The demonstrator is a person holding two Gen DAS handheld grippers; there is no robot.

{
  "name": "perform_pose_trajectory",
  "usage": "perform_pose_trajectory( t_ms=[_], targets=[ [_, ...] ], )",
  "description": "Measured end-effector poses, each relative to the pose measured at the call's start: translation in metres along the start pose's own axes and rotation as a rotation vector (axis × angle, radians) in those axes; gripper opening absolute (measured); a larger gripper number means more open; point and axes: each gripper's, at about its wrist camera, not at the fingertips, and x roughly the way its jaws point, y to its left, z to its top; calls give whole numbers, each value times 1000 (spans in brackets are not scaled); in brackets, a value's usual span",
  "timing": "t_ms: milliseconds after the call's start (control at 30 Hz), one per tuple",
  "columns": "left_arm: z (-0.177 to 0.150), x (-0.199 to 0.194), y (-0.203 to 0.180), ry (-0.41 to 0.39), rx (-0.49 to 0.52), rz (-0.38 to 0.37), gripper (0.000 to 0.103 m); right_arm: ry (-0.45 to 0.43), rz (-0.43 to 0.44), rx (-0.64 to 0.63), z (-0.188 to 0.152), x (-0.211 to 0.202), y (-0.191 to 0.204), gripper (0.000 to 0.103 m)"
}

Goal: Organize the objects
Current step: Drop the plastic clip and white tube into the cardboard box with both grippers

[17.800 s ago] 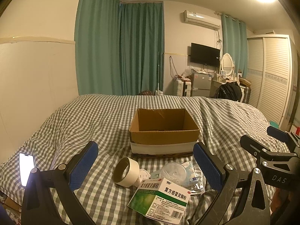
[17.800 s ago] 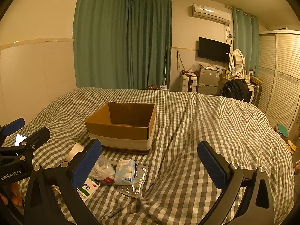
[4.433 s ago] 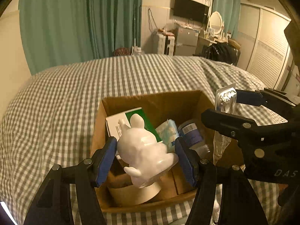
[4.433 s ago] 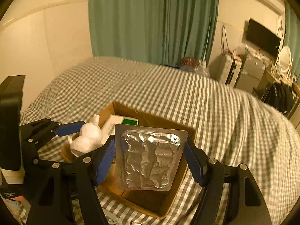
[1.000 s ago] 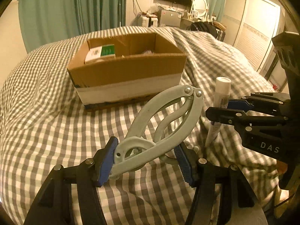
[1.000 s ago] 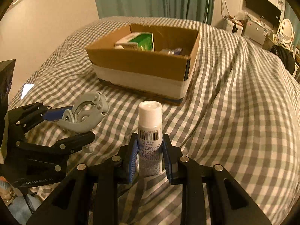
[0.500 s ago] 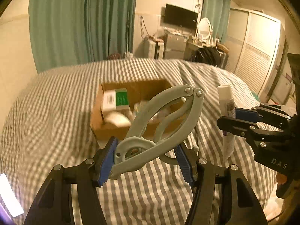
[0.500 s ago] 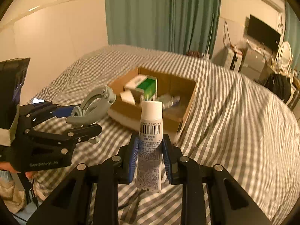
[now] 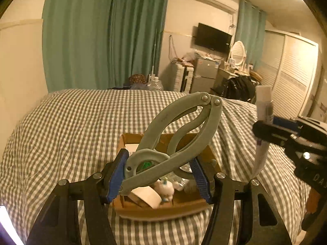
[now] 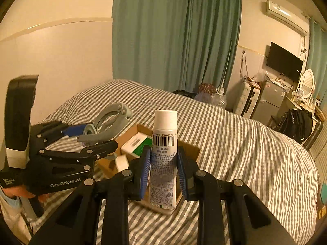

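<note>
Grey plastic hinged clamp [image 9: 175,140] held tilted above the open cardboard box [image 9: 163,206], white capped tube [image 10: 163,159] with barcode held upright above that box's right side

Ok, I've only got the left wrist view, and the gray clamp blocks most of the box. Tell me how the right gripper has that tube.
Observer: The right gripper is shut on the tube around its middle. The tube is upright, with its white cap on top and a barcode just below it.
Operator: Now tell me what sits behind the clamp in the box.
Observer: A green-and-white carton lies in the cardboard box, toward its far left wall.
Operator: Then give me where my clamp hangs.
Observer: The gray clamp, held shut in the left gripper, hangs about over the box's left edge, above the rim and not yet inside.
</note>
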Motion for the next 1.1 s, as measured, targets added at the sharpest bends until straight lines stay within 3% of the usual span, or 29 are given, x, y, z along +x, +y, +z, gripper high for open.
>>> perform_pose_trajectory(
  t_ms=[300,467,633,767,867,900,933,1000,1100],
  targets=[
    [7,79,17,78,1,39,62,64,-2,16,22,80,-16,25],
    [1,118,16,115,76,93,63,177,21,30,9,146,-18,25],
    [-10,148,10,167,97,92,63,256,42,47,-15,189,-20,25],
    [-16,161,4,194,121,89,63,266,47,70,-24,201,-26,25],
    [-15,169,-3,205,121,90,66,269,43,81,-26,205,-31,25],
    [-15,168,-4,207,127,94,72,264,42,85,-28,202,-32,25],
    [-17,169,-6,210,139,107,78,257,43,92,-26,202,-36,28],
    [-16,163,-9,194,159,119,83,244,36,102,-23,196,-36,48],
    [-12,149,-13,174,153,95,85,202,26,116,-17,178,-38,52]
  ],
)
